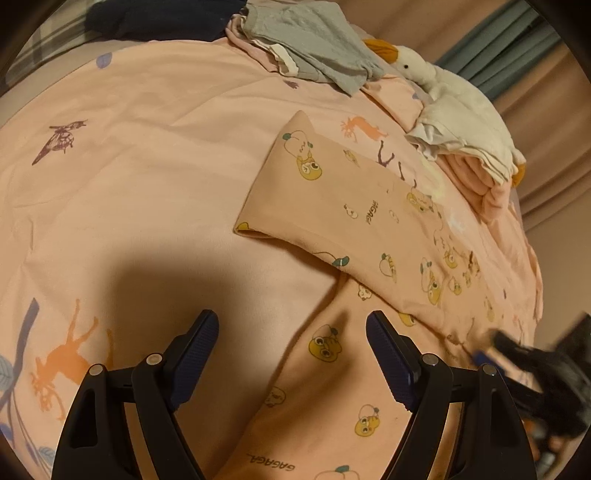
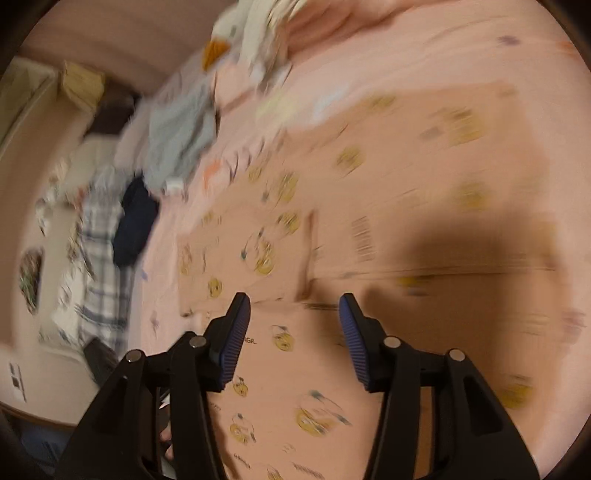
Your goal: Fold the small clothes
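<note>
A small pink garment with yellow cartoon prints (image 1: 354,221) lies flat on the pink bed sheet (image 1: 147,147), one part folded across another. My left gripper (image 1: 291,325) is open and empty, just above the garment's near left edge. The right gripper shows blurred at the right edge of the left wrist view (image 1: 517,354). In the right wrist view, which is motion-blurred, the right gripper (image 2: 294,308) is open and empty above the same garment (image 2: 332,229).
A grey garment (image 1: 314,40) and a dark one (image 1: 159,18) lie at the far side of the bed. A white goose plush (image 1: 443,85) rests on a stack of folded clothes (image 1: 476,166). A plaid cloth (image 2: 103,236) lies off the bed's side.
</note>
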`<state>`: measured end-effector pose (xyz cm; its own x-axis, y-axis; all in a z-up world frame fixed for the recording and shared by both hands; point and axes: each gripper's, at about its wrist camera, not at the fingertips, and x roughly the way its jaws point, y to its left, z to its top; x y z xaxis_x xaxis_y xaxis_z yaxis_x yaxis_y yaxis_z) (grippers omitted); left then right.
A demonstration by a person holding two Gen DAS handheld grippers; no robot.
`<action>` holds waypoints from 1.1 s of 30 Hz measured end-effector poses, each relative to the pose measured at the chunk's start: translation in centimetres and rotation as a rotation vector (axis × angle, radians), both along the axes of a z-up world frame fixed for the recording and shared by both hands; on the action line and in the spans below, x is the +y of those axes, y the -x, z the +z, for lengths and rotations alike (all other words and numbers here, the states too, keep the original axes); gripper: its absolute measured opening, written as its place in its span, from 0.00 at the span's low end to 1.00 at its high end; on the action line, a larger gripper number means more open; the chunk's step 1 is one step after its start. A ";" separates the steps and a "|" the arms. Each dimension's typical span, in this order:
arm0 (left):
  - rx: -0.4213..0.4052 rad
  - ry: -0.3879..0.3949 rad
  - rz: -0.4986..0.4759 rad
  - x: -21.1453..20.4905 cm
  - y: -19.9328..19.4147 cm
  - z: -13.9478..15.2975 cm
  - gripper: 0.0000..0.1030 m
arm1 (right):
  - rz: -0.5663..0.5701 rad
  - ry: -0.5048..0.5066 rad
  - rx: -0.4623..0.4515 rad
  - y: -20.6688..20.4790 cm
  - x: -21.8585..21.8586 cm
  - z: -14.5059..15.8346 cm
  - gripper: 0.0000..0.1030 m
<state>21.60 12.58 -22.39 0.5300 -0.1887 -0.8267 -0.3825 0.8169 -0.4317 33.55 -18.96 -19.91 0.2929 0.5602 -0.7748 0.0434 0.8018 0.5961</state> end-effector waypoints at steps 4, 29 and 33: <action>-0.021 0.028 -0.018 -0.1 -0.3 -0.1 0.79 | -0.038 -0.045 0.062 -2.0 3.0 -3.6 0.26; -0.004 -0.561 -0.023 -4.7 -5.5 -1.9 0.79 | -0.310 0.034 -0.295 -2.0 -12.0 6.1 0.09; 0.006 -0.484 0.005 -3.3 -5.6 -2.0 0.79 | -0.354 0.217 -0.150 -1.7 -14.8 0.8 0.10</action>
<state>27.16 9.32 -24.38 0.5245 0.2209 -0.8222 -0.3881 0.9216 0.0000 35.20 -33.77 -19.08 0.5559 0.2342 -0.7976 0.2633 0.8605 0.4361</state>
